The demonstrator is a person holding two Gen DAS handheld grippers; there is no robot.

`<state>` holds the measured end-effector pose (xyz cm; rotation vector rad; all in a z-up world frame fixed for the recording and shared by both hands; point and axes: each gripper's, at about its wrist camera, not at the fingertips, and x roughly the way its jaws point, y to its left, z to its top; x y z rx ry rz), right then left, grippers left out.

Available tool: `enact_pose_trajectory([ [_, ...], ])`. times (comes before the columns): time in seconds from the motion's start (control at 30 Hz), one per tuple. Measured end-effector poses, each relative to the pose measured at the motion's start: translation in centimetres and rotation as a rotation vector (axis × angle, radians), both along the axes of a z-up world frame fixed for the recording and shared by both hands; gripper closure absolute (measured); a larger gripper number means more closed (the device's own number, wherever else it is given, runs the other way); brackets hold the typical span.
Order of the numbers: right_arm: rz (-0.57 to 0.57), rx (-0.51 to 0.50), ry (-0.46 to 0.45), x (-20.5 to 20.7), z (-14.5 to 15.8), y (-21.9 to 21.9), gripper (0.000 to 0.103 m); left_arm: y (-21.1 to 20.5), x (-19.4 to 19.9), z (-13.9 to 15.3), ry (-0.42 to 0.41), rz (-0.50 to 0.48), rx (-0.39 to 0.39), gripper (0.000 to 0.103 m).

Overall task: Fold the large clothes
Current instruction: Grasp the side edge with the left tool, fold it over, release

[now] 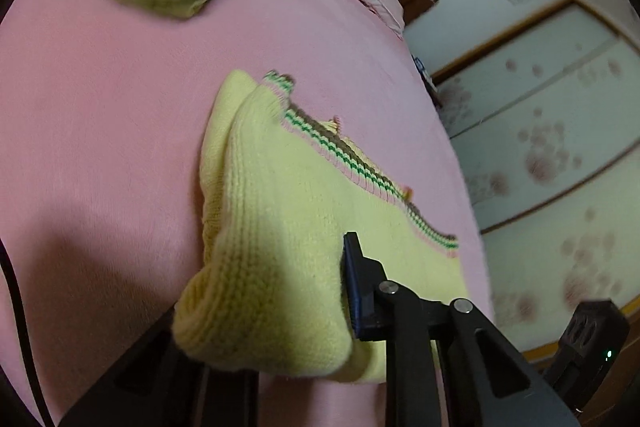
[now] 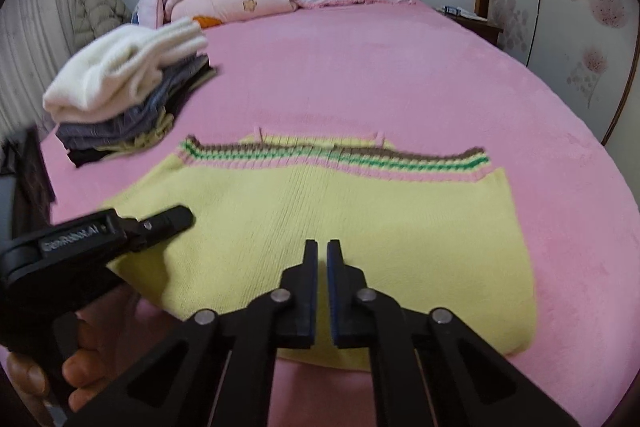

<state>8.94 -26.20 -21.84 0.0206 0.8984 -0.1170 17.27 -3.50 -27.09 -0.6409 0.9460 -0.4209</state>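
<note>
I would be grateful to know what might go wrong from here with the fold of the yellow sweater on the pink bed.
1. The left tongs clamp a thick bunched corner of the yellow sweater; it may slip out or drag the fold crooked.
2. The right tongs look shut with no cloth visibly pinched, so that side may stay behind.
3. The stack of folded clothes lies close by; a wide swing could topple it.

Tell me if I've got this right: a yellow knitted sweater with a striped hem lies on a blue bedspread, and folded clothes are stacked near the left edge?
Nearly. The bedspread is pink, not blue, as the right wrist view shows. The yellow sweater with its striped hem does lie on it, and the folded clothes are stacked near the left edge.
</note>
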Motion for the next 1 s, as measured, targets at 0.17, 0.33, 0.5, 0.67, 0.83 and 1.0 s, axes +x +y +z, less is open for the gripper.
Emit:
enact_pose_trajectory([
  [0.17, -0.029, 0.032, 0.082, -0.1, -3.1, -0.3, 0.103, -3.3, -1.3, 4.0, -0.174, -0.083, 0.172, 0.087],
  [0.33, -0.051, 0.177, 0.068, -0.5, -4.2, -2.4, 0.103, -8.4, -2.7, 8.0, -0.356, -0.23, 0.268, 0.088],
  [0.5, -0.063, 0.408, 0.031, -1.3, -4.8, -5.6, 0.103, -13.7, -2.9, 9.6, -0.415, -0.339, 0.356, 0.087],
  [0.67, -0.098, 0.579, 0.013, -3.8, -4.4, -8.6, 0.103, -18.4, -3.6, 10.0, -0.426, -0.395, 0.482, 0.087],
  [0.83, -0.192, 0.59, 0.023, -8.6, -2.7, -12.2, 0.103, -23.2, -4.6, 8.4, -0.413, -0.49, 0.655, 0.087],
  [1.0, -0.277, 0.531, 0.011, -13.0, -0.9, -15.7, 0.101, -27.4, -7.4, 6.0, -0.437, -0.57, 0.846, 0.086],
])
